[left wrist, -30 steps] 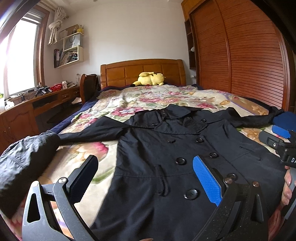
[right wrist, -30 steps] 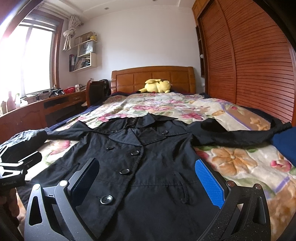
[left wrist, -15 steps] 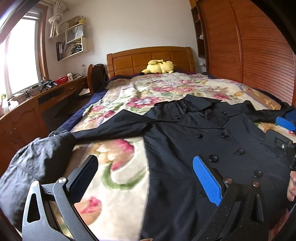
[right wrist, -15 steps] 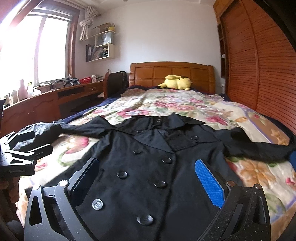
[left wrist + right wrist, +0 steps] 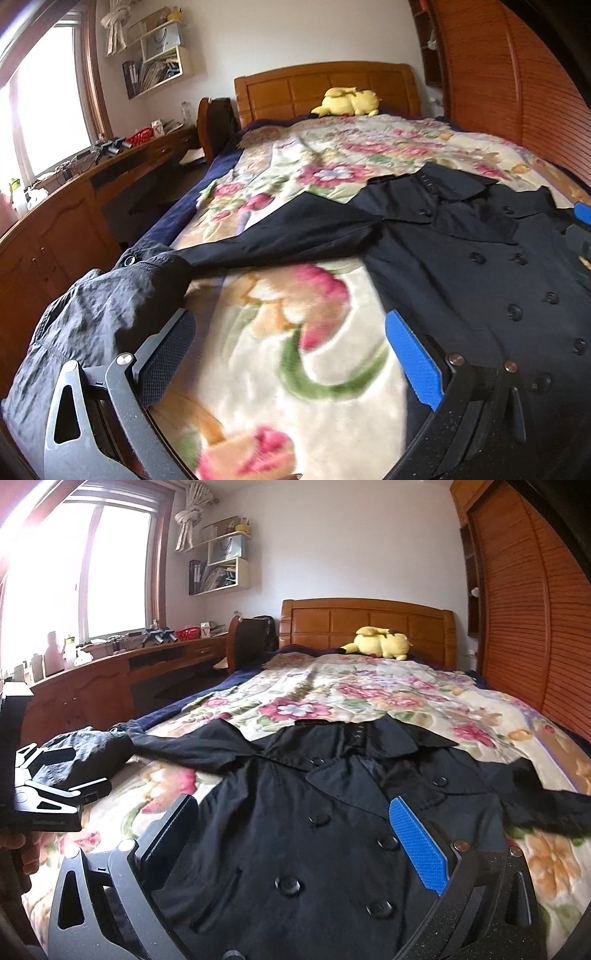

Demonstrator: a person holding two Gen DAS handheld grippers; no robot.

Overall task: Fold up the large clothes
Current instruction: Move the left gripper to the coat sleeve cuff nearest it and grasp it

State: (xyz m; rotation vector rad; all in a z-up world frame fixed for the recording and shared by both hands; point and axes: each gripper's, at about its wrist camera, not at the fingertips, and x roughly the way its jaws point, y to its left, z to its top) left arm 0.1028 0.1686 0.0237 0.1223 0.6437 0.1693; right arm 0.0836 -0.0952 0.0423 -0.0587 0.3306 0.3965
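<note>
A long wooden desk (image 5: pixel 110 679) cluttered with small items is seen at the far left under a bright window (image 5: pixel 74 572). Next, a crumpled dark grey garment (image 5: pixel 92 317) is heaped at the bed's left edge, touching the end of one sleeve of the large black double-breasted coat (image 5: pixel 332 812), which is spread flat, front up and buttoned, on the floral cream bedspread (image 5: pixel 295 332). The left gripper (image 5: pixel 288 354) is held over bare bedspread just beside the coat, jaws wide apart and empty. The right gripper (image 5: pixel 295 834) is held over the coat's front, jaws likewise wide and empty. A yellow plush toy (image 5: pixel 380 642) is seen by the wooden headboard (image 5: pixel 369 624), and a slatted wooden wardrobe (image 5: pixel 524 627) stands at the right
</note>
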